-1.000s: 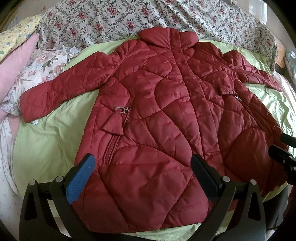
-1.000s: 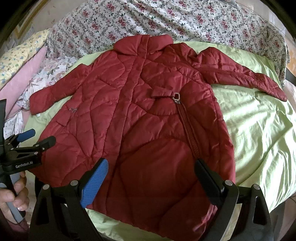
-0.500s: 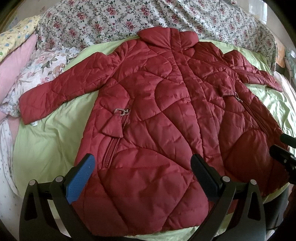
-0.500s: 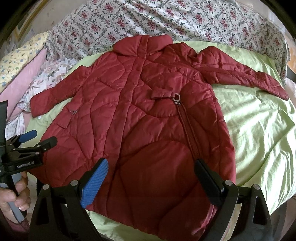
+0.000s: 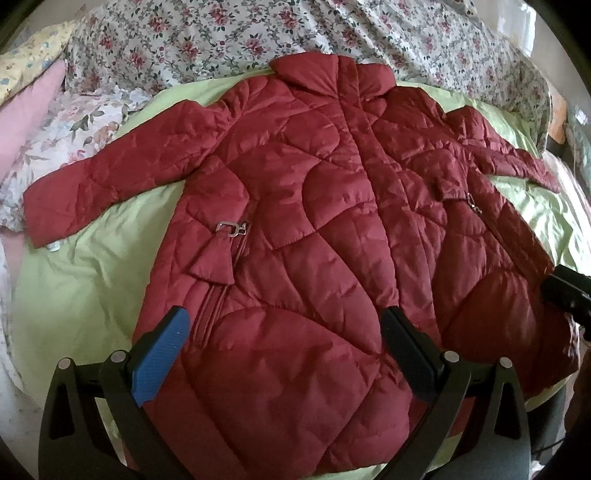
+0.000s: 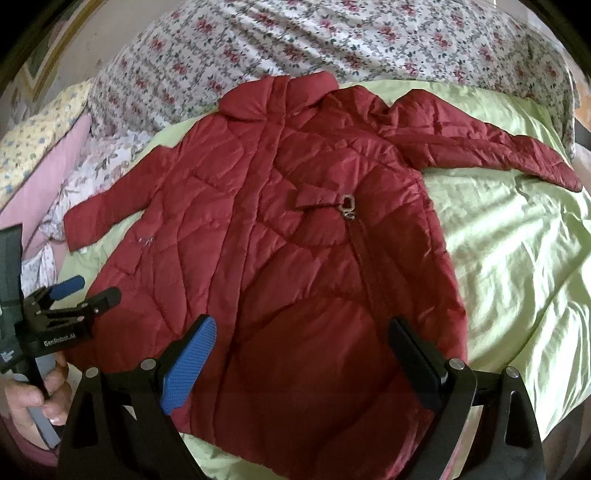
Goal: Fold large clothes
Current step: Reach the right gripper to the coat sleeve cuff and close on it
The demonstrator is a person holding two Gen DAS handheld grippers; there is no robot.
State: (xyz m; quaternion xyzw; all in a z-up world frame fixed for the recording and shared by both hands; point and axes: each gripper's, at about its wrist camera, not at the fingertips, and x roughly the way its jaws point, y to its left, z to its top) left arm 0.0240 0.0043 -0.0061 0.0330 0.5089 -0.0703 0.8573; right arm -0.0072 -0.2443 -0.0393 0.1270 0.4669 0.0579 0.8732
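Note:
A dark red quilted coat [image 5: 314,229] lies flat and face up on a light green sheet [image 5: 81,280], collar far, both sleeves spread out. It also shows in the right wrist view [image 6: 280,240]. My left gripper [image 5: 284,332] is open and empty, hovering over the coat's lower left hem. My right gripper [image 6: 301,343] is open and empty over the lower right hem. The left gripper shows at the left edge of the right wrist view [image 6: 86,291], held by a hand. The right gripper's tip shows at the right edge of the left wrist view [image 5: 569,291].
A floral quilt [image 5: 258,33] is bunched along the bed's far side. Pink and floral pillows [image 5: 44,107] lie at the left. The green sheet [image 6: 517,258] stretches to the right of the coat. The bed's near edge is just below the hem.
Both grippers have drifted slightly forward over the hem. The coat has not moved and both grippers stay open.

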